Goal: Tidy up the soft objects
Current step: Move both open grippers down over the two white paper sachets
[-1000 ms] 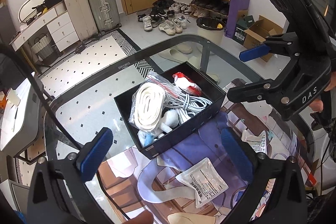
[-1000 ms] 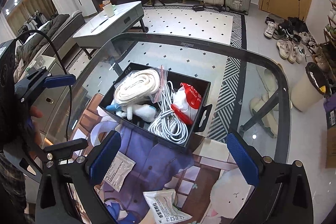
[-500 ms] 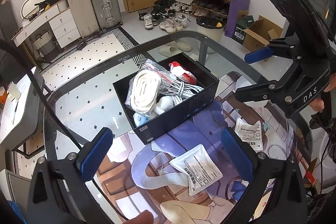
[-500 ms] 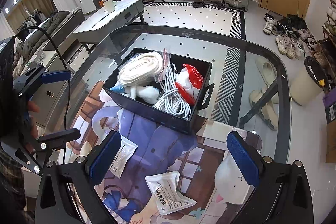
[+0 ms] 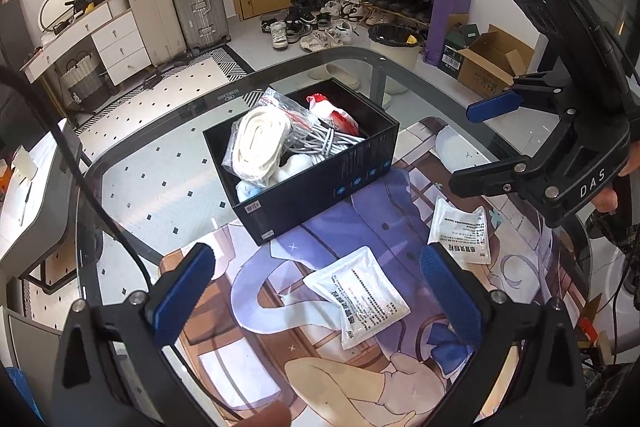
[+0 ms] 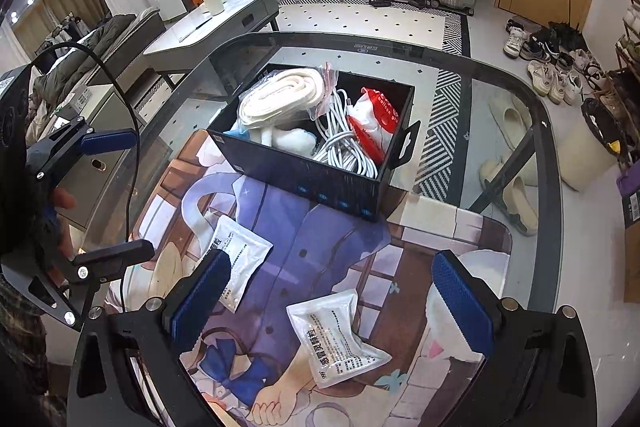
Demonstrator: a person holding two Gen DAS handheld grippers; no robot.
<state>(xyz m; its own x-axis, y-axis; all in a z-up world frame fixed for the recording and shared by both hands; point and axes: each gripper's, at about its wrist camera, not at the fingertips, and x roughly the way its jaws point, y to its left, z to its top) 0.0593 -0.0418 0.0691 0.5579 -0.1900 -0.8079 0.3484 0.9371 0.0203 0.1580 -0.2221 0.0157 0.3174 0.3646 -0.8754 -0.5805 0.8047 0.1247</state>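
Observation:
A black box (image 5: 320,183) (image 6: 320,183) stands on the glass table, holding a bagged white strap roll (image 5: 260,143) (image 6: 280,99), white cables (image 6: 340,147), a red-and-white pouch (image 6: 376,111) and a white plush toy (image 6: 292,139). Two white sachets lie on the printed mat in front of it: one (image 5: 356,295) (image 6: 240,259) between the left gripper's fingers in view, the other (image 5: 460,231) (image 6: 336,335) nearer the right gripper. My left gripper (image 5: 316,291) is open and empty above the mat. My right gripper (image 6: 332,299) is open and empty too.
The printed mat (image 5: 280,307) covers the near part of the glass table (image 5: 160,167). The table's dark rim (image 6: 548,147) curves around the far side. A grey side table (image 6: 208,31) stands beyond the left edge. Shoes, suitcases and a bin stand on the floor behind.
Both grippers have pulled back from the box toward the near edge; the box now looks farther away and both sachets on the mat have come into fuller view.

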